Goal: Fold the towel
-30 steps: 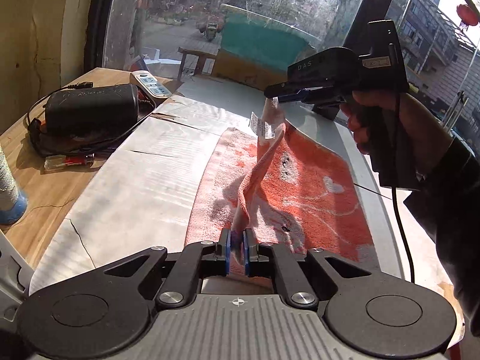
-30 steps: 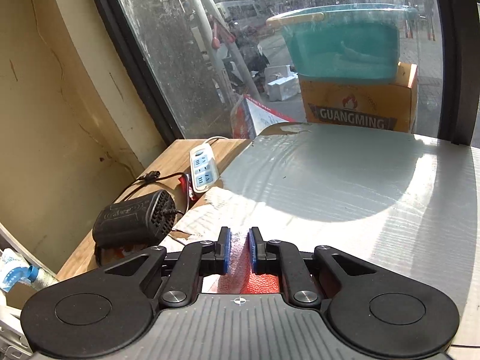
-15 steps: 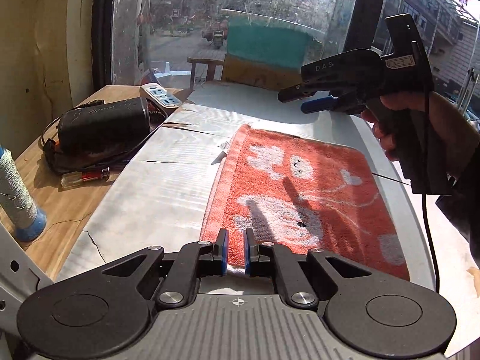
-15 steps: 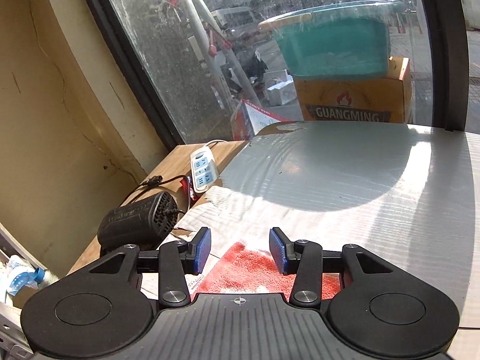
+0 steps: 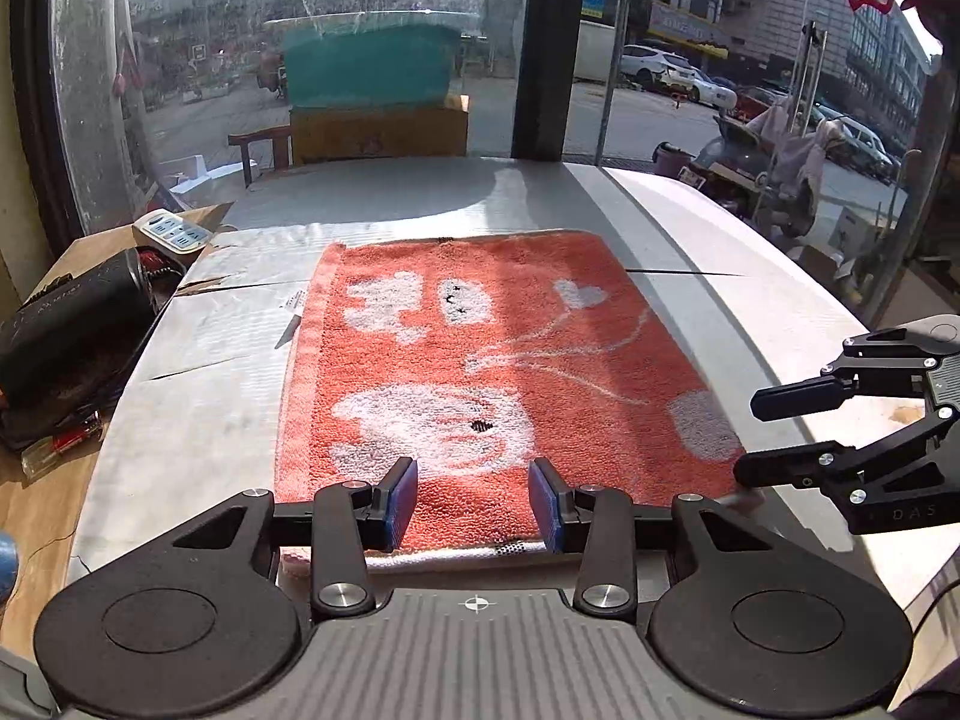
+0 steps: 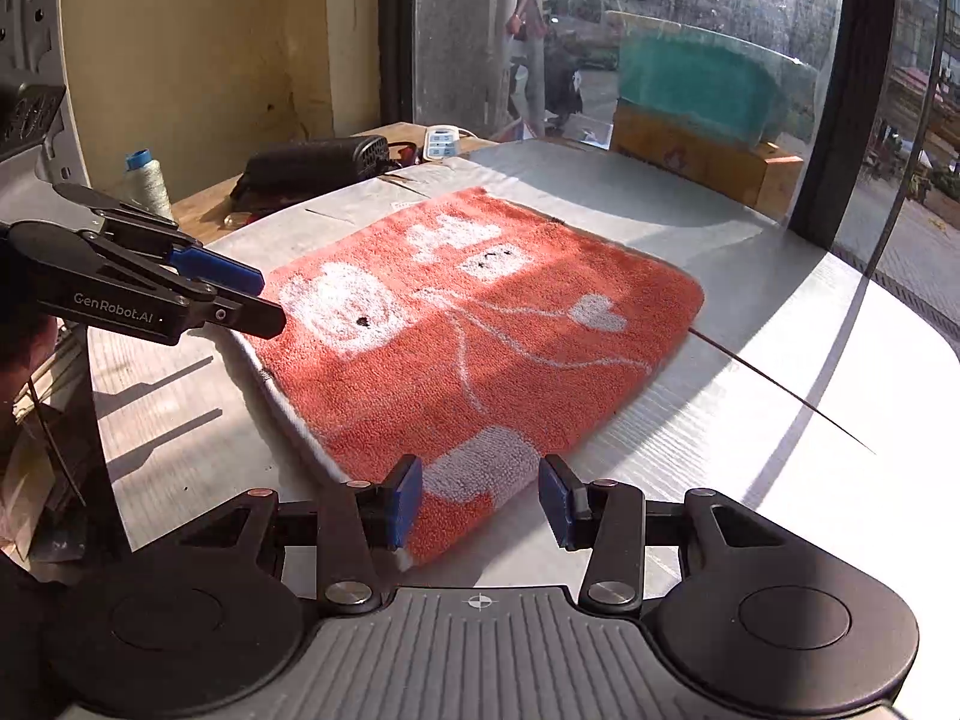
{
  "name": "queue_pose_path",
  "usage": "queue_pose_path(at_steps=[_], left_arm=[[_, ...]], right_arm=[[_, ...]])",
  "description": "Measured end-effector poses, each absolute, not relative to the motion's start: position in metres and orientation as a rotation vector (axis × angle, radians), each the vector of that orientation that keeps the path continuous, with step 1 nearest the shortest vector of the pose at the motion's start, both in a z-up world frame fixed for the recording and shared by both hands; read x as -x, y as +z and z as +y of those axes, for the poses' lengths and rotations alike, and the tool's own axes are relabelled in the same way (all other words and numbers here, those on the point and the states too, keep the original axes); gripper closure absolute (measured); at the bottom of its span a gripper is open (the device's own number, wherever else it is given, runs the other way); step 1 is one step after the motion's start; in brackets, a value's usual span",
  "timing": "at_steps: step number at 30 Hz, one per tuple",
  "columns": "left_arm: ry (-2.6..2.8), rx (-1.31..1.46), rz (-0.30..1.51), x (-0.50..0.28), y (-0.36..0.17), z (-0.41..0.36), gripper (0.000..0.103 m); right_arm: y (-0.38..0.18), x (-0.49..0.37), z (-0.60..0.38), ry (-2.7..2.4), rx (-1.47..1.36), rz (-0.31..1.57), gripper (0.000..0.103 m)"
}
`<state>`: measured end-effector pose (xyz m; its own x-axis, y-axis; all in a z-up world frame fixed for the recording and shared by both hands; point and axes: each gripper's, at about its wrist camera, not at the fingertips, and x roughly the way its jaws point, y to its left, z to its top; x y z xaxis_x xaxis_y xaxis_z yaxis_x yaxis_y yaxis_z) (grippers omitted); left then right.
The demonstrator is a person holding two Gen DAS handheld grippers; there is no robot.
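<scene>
One orange terry towel with white cartoon prints (image 5: 480, 354) is seen lying flat on the pale round table (image 5: 198, 414), already doubled, its long axis running away from both jaws. The left gripper (image 5: 474, 495) is spread wide, empty, over the near hem; the right gripper (image 6: 480, 501) is likewise released, straddling the near corner.

- The towel's (image 5: 480, 360) near hem disappears behind the left tongs (image 5: 474, 501) in the left wrist view.
- In the right wrist view, the towel's near corner is hidden behind the right tongs (image 6: 480, 501).
- The black box (image 5: 66, 324) on the table (image 5: 198, 420) is cut by the left edge.
- The small white tag (image 5: 295, 299) beside the towel: print too small to read.
</scene>
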<state>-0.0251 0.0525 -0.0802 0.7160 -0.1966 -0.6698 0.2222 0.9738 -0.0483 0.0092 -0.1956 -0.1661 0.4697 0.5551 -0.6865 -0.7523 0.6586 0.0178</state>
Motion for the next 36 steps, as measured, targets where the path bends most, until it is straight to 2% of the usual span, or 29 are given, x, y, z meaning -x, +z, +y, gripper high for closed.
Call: queue_pose_path(at_steps=[5,12,13,15,17,26,28,30,34,35,36], left_arm=[[-0.340,-0.119,0.731,0.026,-0.083,0.020,0.054],[-0.406,-0.229,0.737,0.037,-0.092,0.001,0.053],[-0.412,-0.243,0.735,0.038,-0.093,-0.001,0.053],[-0.423,-0.271,0.731,0.039,-0.094,-0.004,0.052],[-0.441,-0.300,0.725,0.041,-0.096,-0.008,0.052],[-0.511,-0.483,0.663,0.045,-0.106,-0.042,0.053],[-0.493,-0.505,0.640,0.043,-0.108,-0.049,0.058],[-0.483,-0.489,0.647,0.038,-0.108,-0.050,0.093],[-0.459,-0.401,0.672,0.027,-0.103,-0.042,0.096],[-0.459,-0.380,0.671,0.026,-0.100,-0.039,0.096],[-0.464,-0.354,0.670,0.025,-0.098,-0.036,0.096]], right_arm=[[-0.178,0.015,-0.180,0.798,0.324,0.688,0.058],[-0.183,0.008,-0.178,0.783,0.271,0.722,0.060],[-0.182,0.006,-0.180,0.778,0.260,0.731,0.063],[-0.178,-0.001,-0.185,0.772,0.203,0.773,0.083],[-0.175,-0.008,-0.191,0.765,0.144,0.814,0.092],[-0.148,-0.023,-0.208,0.796,-0.063,0.859,0.094],[-0.144,-0.023,-0.208,0.798,-0.065,0.856,0.094],[-0.140,-0.020,-0.206,0.807,-0.023,0.832,0.094],[-0.130,0.002,-0.198,0.830,0.233,0.645,0.092],[-0.130,0.012,-0.194,0.820,0.370,0.555,0.085],[-0.134,0.020,-0.189,0.811,0.483,0.490,0.066]])
